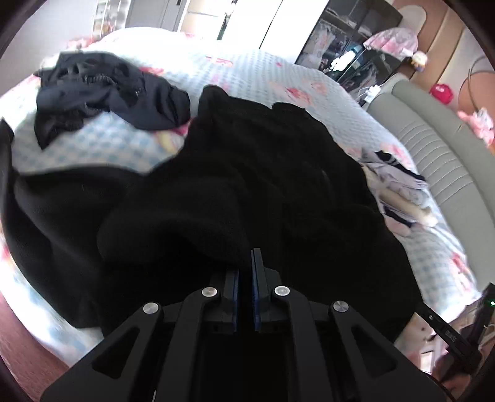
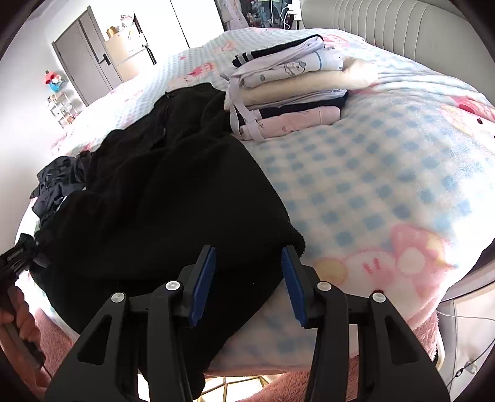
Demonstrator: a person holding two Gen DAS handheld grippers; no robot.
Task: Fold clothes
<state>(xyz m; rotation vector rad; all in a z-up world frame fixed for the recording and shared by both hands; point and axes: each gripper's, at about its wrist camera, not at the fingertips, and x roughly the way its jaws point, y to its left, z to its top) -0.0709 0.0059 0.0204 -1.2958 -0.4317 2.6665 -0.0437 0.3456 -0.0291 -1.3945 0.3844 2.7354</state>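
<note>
black garment point(image 2: 148, 198) on blue-and-white checked blanket point(image 2: 371, 185) with pink figures.

I count one big black garment point(image 2: 161, 198) spread on the bed point(image 2: 386, 185), and one crumpled dark heap point(image 1: 102, 96) beside it (how many pieces are in it I cannot tell). One stack point(image 2: 287, 92) of folded clothes sits near the headboard point(image 2: 386, 27); about six layers show along its edge, though the thin ones blur together. I hold two grippers, my left point(image 1: 246, 263) and my right point(image 2: 247, 256), each with two fingers. One door point(image 2: 82, 65) shows.
</note>
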